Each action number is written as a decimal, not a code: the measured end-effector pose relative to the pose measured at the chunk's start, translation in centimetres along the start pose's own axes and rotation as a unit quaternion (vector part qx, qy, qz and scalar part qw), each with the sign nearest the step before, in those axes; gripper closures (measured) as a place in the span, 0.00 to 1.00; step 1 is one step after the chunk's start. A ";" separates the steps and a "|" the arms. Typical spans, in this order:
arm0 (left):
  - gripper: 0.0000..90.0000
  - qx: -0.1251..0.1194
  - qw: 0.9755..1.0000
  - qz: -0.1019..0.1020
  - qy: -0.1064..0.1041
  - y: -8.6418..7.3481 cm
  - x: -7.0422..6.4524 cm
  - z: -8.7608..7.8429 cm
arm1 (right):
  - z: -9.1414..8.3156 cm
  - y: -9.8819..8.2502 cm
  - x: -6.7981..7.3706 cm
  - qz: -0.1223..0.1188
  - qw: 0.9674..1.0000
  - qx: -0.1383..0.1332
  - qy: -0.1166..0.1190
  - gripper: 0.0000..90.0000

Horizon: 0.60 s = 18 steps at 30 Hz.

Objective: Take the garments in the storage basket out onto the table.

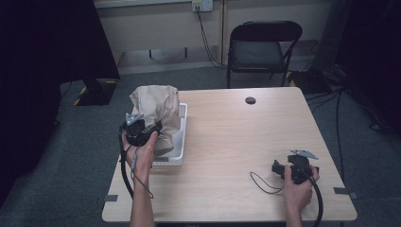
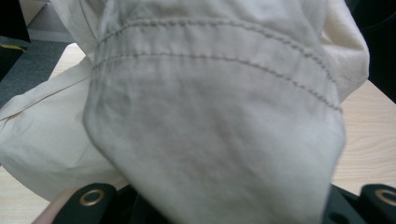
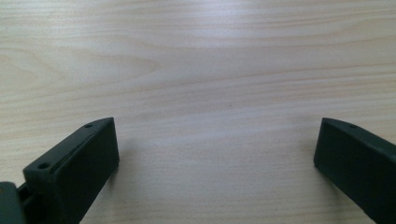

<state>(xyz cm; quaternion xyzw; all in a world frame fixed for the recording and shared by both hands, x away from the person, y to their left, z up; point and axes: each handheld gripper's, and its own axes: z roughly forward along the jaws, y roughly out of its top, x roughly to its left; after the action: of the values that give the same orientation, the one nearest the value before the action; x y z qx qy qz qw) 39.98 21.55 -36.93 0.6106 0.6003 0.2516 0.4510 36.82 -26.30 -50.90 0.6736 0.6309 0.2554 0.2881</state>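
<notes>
Lifting a beige garment (image 1: pixel 156 116) out of the white basket (image 1: pixel 182 142) looked to be the step in hand. The left gripper (image 1: pixel 150 132) sat at the near left of the table (image 1: pixel 227 142), its jaws pinched together on a fold of the cloth, and the bundle stood bunched and puffed above the basket's rim at the table's left edge. From the left gripper view the stitched hem (image 2: pixel 210 60) of the fabric hung right across the jaws, draped thickly over them, so I could not make out how deep the bite went, only that cloth ran down between them.

The right gripper (image 1: pixel 279 169) rested low over the bare wood at the near right, well apart from the basket, with its jaws spread wide and nothing between them (image 3: pixel 215 154).

As I judged it, the pull-out was only begun: much of the garment appeared to sit in or against the basket. The next move would call for a higher lift to clear the rim, then a carry right toward the open middle of the table, where the idle right gripper could take a second edge to spread the cloth. A snag on the rim might drag the basket along.
</notes>
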 end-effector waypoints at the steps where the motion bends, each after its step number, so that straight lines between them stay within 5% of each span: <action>1: 0.81 -0.004 1.000 0.000 -0.002 0.0 0.0 -0.2 | 0.0 0.0 0.0 0.000 1.000 0.000 0.000 0.00; 18: 0.81 -0.024 1.000 0.011 -0.016 0.4 -1.1 -1.5 | 0.0 0.0 0.0 0.000 1.000 0.000 0.000 0.00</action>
<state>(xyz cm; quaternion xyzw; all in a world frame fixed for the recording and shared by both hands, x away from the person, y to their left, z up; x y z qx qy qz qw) 38.70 20.93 -35.66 0.6099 0.5803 0.2613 0.4722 36.82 -26.30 -50.89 0.6736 0.6309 0.2553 0.2881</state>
